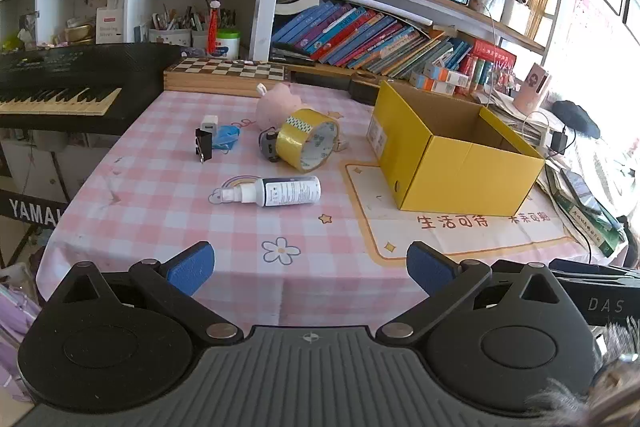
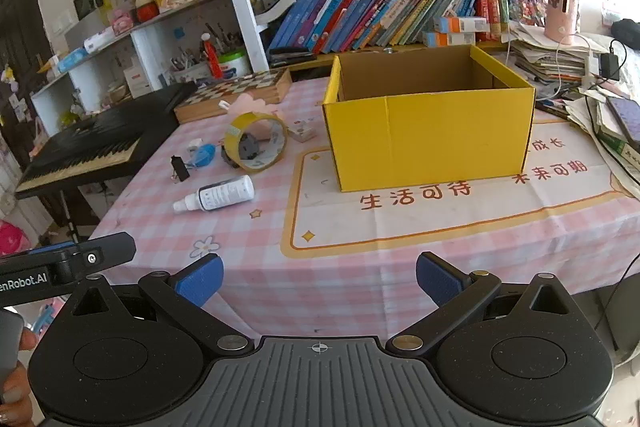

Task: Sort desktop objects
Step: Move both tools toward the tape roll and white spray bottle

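Note:
An open yellow cardboard box (image 1: 452, 163) (image 2: 428, 143) stands on the pink checked tablecloth, nothing visible inside. Left of it lie a roll of yellow tape (image 1: 308, 141) (image 2: 256, 143), a white spray bottle (image 1: 280, 191) (image 2: 218, 195), a black binder clip (image 1: 203, 145) (image 2: 180, 167), a blue crumpled item (image 1: 226, 137) (image 2: 204, 154), a white charger plug (image 1: 208, 126) and a pink plush toy (image 1: 278, 103). My left gripper (image 1: 310, 269) hangs open over the table's near edge, nothing between its blue pads. My right gripper (image 2: 318, 279) is open too, facing the box.
A black keyboard (image 1: 60, 83) (image 2: 92, 147) stands at the table's left. A chessboard box (image 1: 224, 73) (image 2: 240, 93) lies at the back. Bookshelves (image 1: 380, 39) fill the rear. Stacked papers and cables (image 2: 592, 75) crowd the right edge. The other gripper's body (image 2: 60, 265) shows at left.

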Available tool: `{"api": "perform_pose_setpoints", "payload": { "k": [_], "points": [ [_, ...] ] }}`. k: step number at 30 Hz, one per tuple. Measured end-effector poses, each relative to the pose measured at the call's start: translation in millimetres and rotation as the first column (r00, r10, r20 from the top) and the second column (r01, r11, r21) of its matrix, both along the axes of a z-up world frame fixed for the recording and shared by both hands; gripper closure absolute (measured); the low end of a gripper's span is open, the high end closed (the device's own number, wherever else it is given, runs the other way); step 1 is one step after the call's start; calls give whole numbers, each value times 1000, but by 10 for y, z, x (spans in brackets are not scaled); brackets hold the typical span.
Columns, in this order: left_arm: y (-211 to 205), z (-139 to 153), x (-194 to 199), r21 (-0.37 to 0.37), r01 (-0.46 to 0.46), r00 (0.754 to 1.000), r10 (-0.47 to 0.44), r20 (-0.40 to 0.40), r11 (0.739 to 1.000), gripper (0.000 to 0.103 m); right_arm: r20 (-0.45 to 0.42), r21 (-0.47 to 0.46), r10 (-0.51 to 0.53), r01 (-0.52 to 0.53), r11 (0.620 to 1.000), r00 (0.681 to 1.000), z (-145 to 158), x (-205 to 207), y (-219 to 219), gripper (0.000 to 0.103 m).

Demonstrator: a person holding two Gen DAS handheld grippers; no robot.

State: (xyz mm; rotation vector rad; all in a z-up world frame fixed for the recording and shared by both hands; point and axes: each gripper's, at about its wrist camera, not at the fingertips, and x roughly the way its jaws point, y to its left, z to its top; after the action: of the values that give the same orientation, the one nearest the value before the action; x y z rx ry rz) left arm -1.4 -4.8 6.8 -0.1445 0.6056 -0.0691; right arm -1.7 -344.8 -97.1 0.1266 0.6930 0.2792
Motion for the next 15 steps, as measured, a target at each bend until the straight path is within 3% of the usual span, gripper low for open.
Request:
{"api": "perform_pose_setpoints", "payload": {
  "k": [15],
  "points": [
    [12, -23, 52, 7, -8, 1000, 8, -16, 1000, 0, -6, 6, -1, 1, 1000, 1000, -11, 10, -1, 0]
  ]
}}
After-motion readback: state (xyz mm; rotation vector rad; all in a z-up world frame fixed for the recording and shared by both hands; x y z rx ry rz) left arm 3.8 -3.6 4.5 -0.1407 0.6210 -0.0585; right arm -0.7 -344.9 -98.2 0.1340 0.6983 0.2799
